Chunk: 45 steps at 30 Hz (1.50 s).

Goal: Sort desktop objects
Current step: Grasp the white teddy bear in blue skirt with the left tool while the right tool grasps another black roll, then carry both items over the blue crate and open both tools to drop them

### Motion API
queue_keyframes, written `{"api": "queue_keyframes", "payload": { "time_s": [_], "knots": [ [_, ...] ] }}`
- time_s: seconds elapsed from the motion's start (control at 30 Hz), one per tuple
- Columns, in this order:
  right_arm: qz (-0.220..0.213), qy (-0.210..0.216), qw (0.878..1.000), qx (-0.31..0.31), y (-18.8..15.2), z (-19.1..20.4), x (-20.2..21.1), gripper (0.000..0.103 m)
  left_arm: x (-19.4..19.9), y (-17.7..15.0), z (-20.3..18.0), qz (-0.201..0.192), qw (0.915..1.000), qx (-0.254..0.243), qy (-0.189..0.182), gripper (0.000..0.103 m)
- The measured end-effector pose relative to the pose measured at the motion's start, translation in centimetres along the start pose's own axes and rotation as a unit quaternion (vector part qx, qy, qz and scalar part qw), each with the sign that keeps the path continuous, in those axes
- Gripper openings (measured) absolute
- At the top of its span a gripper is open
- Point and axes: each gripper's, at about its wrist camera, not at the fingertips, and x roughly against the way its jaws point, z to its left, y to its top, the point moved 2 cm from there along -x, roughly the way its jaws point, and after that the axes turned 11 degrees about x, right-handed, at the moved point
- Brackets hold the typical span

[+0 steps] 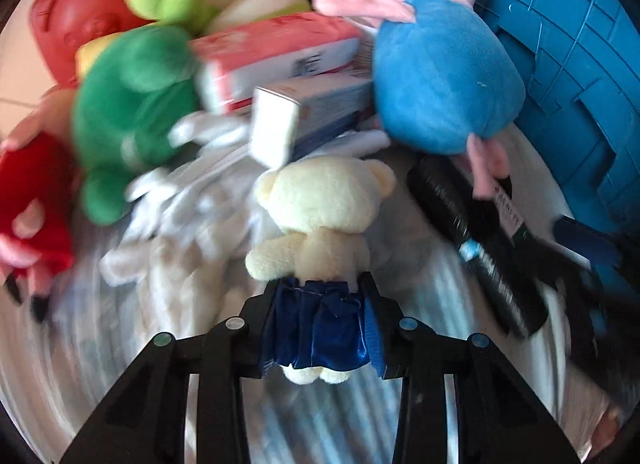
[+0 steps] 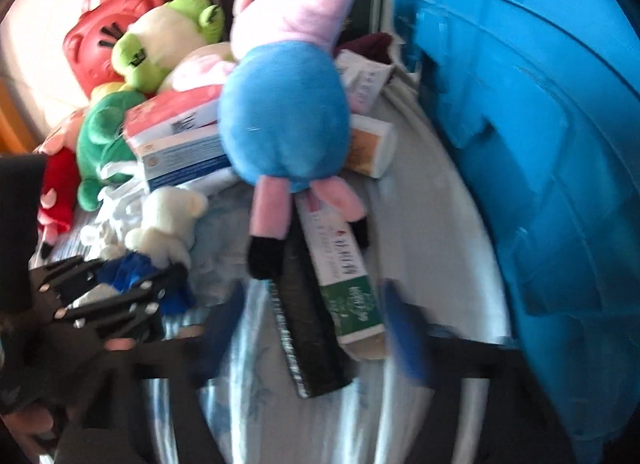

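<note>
Clutter is piled on the cloth-covered counter [image 1: 448, 276]. The left claw [image 1: 320, 328] is clamped on the blue skirt of a cream teddy bear [image 1: 324, 204], which lies at the near edge of the pile. White gloves [image 1: 192, 200] are spread just left of the bear; a white-and-blue box [image 1: 304, 120] and a pink tissue pack [image 1: 276, 60] are stacked behind it. The right claw [image 2: 312, 328] is set around a black roll [image 2: 308, 336] and a toothpaste box [image 2: 344, 276]; contact cannot be told through blur. A pig plush in blue [image 2: 284, 112] overlies both. A blue crate [image 2: 540, 144] stands on the right.
</note>
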Motion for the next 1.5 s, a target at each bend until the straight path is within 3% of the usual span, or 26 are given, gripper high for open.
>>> {"api": "queue_keyframes", "payload": {
  "time_s": [0.13,0.27,0.43,0.57,0.7,0.87,1.07,1.33,1.5],
  "knots": [
    [0.038,0.027,0.999,0.026,0.5,1.9,-2.3,0.044,1.4,-1.4,1.6,0.001,0.9999,0.014,0.008,0.035],
    [0.051,-0.008,0.997,0.053,1.1,2.8,-4.0,0.044,1.9,-1.9,2.4,0.004,0.9995,0.029,0.011,0.035],
    [0.083,0.003,0.995,0.056,1.7,3.7,-6.1,0.035,2.9,-2.1,2.4,-0.004,0.9994,0.032,0.017,0.035],
    [0.094,0.060,0.994,0.017,0.1,3.9,-4.9,0.034,5.1,-2.4,2.7,-0.028,0.9988,0.030,0.026,0.034],
    [0.084,0.096,0.991,0.028,-2.7,5.9,-1.2,0.034,8.3,-3.0,3.1,-0.053,0.9977,0.034,0.024,0.028],
    [0.012,0.099,0.995,0.030,-2.9,6.6,5.9,0.034,12.6,-2.4,2.7,-0.098,0.9944,0.034,0.020,0.026],
    [-0.088,0.083,0.992,0.039,-0.1,5.3,14.4,0.034,18.4,-2.3,1.9,-0.170,0.9850,0.029,-0.002,0.026],
    [-0.207,0.052,0.977,0.025,-0.2,2.5,25.5,0.034,26.6,-2.3,-2.5,-0.260,0.9654,0.005,-0.021,0.026],
    [-0.260,0.027,0.965,0.009,-1.0,-0.6,29.7,0.034,30.2,-2.3,-7.1,-0.302,0.9523,-0.014,-0.045,0.026]
  ]
}}
